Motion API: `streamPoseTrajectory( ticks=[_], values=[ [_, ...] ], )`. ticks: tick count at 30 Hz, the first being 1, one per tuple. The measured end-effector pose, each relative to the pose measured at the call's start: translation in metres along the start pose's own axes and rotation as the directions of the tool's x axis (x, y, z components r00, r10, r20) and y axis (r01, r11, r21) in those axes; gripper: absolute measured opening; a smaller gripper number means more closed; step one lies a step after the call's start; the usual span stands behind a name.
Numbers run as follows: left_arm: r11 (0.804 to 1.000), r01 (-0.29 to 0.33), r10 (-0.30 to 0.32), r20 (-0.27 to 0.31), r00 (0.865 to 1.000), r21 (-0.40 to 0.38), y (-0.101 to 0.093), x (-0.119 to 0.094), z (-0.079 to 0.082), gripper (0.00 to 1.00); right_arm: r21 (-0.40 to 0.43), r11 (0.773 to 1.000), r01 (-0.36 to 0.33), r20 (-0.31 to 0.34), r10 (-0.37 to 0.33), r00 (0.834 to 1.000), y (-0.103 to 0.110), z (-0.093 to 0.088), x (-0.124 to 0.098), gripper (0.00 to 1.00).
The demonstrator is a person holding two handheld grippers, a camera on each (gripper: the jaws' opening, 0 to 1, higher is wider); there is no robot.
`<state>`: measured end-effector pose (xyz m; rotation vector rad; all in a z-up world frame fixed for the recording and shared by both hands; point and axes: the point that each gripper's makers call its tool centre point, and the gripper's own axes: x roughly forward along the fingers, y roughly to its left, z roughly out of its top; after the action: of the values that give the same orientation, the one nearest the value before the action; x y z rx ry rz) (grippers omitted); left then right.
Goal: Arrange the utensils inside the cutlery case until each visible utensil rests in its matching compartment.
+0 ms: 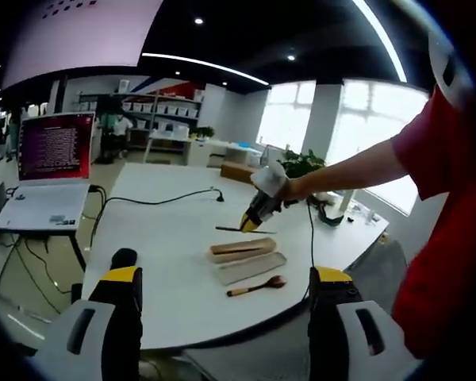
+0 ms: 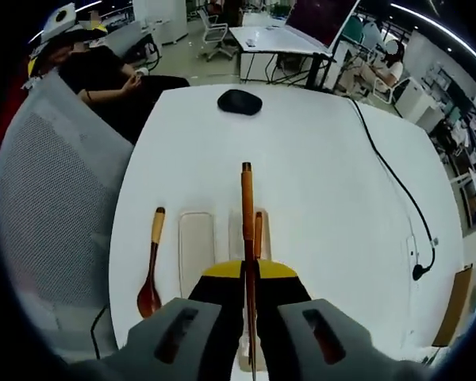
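Right gripper view: right gripper (image 2: 249,274), fingers pressed together, clamped on a long brown wooden chopstick (image 2: 247,230) that runs forward over the tabletop. Directly under it lies the pale, flat cutlery case (image 2: 197,248), open, near the tabletop's near edge; a second wooden chopstick (image 2: 258,235) lies in the compartment below the held one. A wooden spoon with a dark bowl (image 2: 151,266) rests on the white round tabletop (image 2: 325,182) just beside the case, outside it. A black computer mouse (image 2: 239,101) sits near the far edge. A black cable (image 2: 397,178) runs along the right side.

Left gripper view: left gripper (image 1: 222,290), fingers apart, nothing between them, off the near edge. A white-gloved hand (image 1: 274,184) holds the right gripper above the case.
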<state>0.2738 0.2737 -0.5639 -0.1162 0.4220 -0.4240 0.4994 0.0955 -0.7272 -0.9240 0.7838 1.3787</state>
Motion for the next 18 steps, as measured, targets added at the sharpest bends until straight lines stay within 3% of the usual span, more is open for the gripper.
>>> streamPoseTrajectory(
  ticks=[5,10,14,18],
  values=[
    [0.999,-0.049,0.05,-0.018,0.999,0.023,0.001,-0.003,0.0,0.89,-0.005,1.0,-0.015,-0.026,0.015,1.0,0.003,-0.009,0.014,0.01],
    [0.999,-0.049,0.049,-0.035,0.998,0.019,-0.005,-0.005,-0.004,0.89,0.012,1.0,-0.014,-0.042,0.015,0.999,-0.002,-0.018,0.018,0.01],
    [0.998,-0.049,0.051,-0.06,0.997,0.036,-0.003,-0.006,-0.006,0.89,0.075,0.997,0.013,-0.008,-0.012,1.0,-0.011,-0.017,0.024,0.01],
    [0.998,-0.058,0.06,-0.073,0.996,0.037,-0.004,-0.01,-0.01,0.88,0.044,0.998,0.036,-0.029,-0.035,0.999,-0.014,-0.02,0.032,0.01]
  ],
)
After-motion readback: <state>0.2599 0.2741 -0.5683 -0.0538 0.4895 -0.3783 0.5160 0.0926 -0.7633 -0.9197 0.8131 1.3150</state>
